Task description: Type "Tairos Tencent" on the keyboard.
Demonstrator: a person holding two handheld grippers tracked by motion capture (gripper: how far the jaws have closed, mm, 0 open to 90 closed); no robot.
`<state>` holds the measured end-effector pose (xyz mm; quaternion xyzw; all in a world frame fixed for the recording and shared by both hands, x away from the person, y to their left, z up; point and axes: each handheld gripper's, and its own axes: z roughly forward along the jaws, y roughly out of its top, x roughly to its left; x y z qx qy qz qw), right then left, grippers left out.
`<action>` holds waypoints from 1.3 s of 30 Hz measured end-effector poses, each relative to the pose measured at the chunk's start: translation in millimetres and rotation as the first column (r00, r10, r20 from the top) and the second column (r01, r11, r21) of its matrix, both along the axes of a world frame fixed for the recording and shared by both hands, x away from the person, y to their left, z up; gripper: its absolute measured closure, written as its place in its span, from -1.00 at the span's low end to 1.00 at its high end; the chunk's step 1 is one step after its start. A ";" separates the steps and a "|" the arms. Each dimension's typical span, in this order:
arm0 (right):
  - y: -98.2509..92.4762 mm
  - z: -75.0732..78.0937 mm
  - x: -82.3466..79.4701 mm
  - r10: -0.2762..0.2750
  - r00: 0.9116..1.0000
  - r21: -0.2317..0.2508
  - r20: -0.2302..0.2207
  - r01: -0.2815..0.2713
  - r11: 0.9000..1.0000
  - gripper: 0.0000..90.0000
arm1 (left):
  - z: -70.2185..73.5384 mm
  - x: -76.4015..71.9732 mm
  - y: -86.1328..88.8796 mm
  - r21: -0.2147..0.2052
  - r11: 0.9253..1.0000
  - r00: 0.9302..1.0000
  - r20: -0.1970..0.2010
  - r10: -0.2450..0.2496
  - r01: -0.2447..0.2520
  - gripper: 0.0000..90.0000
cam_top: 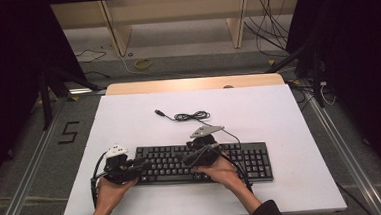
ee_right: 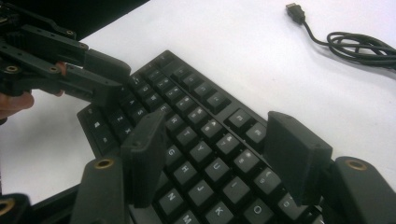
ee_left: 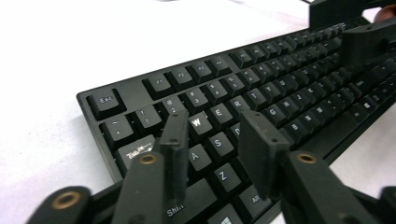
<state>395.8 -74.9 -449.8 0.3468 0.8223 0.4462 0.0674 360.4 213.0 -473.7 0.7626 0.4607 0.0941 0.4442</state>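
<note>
A black keyboard [cam_top: 254, 158] lies across the near half of the white table [cam_top: 258, 108]. My left gripper [cam_top: 143, 163] is at the keyboard's left end, and its jaws stand apart above the A, S and W keys [ee_left: 212, 127] with nothing between them. My right gripper [cam_top: 187, 159] hangs over the middle of the keyboard and points left. Its jaws [ee_right: 217, 130] are wide apart over the letter keys [ee_right: 205, 140] and grip nothing. In the right gripper view the left gripper [ee_right: 70, 60] is at the upper left. In the left gripper view the right gripper [ee_left: 364, 32] is at the upper right.
The keyboard's cable [cam_top: 191, 116] lies coiled behind the keyboard, with its USB plug [ee_right: 295, 10] loose on the table. Bare white tabletop lies on all sides of the keyboard. Beyond the table's far edge are wooden frames [cam_top: 119, 31] and floor cables.
</note>
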 end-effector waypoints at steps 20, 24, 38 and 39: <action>-12.2 2.1 -2.9 -0.014 1.000 -0.012 0.003 0.014 1.000 -0.20 | -5.2 5.1 -3.8 0.078 0.997 1.000 -0.031 -0.003 0.005 0.98; -12.7 2.2 -3.2 -0.011 1.000 -0.012 0.006 0.011 1.000 -0.20 | -6.5 6.2 -5.2 0.090 0.996 0.999 -0.043 -0.011 0.015 0.98; -12.0 1.3 -3.8 -0.012 1.000 -0.014 0.004 0.012 1.000 -0.19 | -7.8 5.8 -8.4 0.105 0.994 0.999 -0.051 -0.014 0.019 0.98; -11.9 1.2 -3.8 -0.011 1.000 -0.013 0.004 0.011 1.000 -0.20 | -7.3 5.7 -8.4 0.103 0.994 0.999 -0.050 -0.016 0.021 0.98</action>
